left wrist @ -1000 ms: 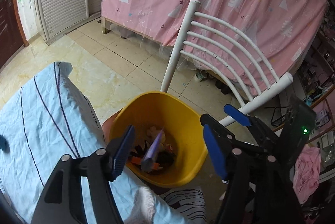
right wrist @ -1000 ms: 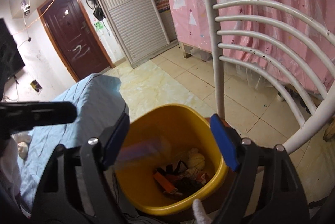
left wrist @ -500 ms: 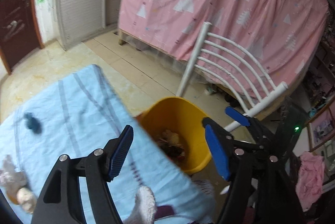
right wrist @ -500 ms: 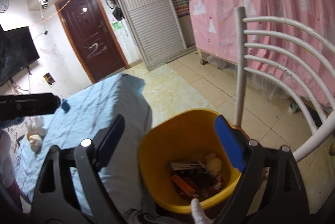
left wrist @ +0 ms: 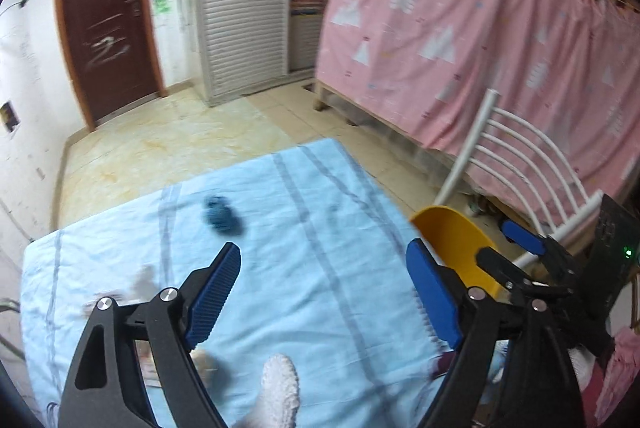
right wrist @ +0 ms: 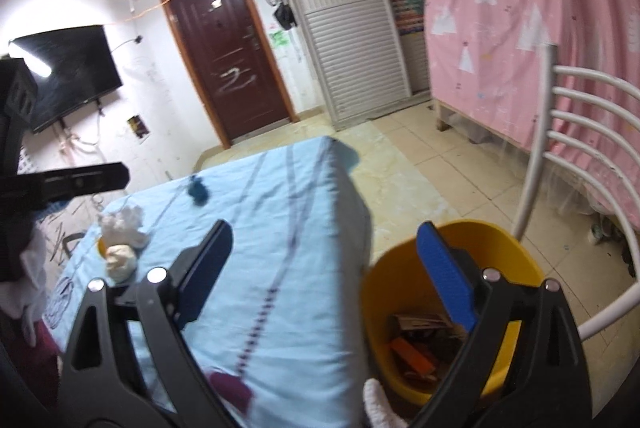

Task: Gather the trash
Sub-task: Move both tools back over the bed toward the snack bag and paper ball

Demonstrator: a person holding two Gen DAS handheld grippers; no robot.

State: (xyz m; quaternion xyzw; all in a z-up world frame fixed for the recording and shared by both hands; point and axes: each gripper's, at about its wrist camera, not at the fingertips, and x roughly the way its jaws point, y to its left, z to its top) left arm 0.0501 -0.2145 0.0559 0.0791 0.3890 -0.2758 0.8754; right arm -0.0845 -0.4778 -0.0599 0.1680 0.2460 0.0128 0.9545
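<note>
- Nearest: left gripper (left wrist: 322, 298) empty, jaws opening, pointing down over the blue cloth (left wrist: 280, 268).
- Right gripper (right wrist: 324, 278) also empty and opening, tilted more gently, straddling the cloth edge and the yellow bin (right wrist: 400, 268).
- Bin at 3 o'clock, already holding scraps.
- Remaining trash: white tissue (right wrist: 122, 224) and pale lump (right wrist: 120, 260) at 9 o'clock, dark blue wad (left wrist: 222, 218) at 11 o'clock.
- Risk, probably: pinching the loose cloth together with the soft tissue, dragging it.
</note>
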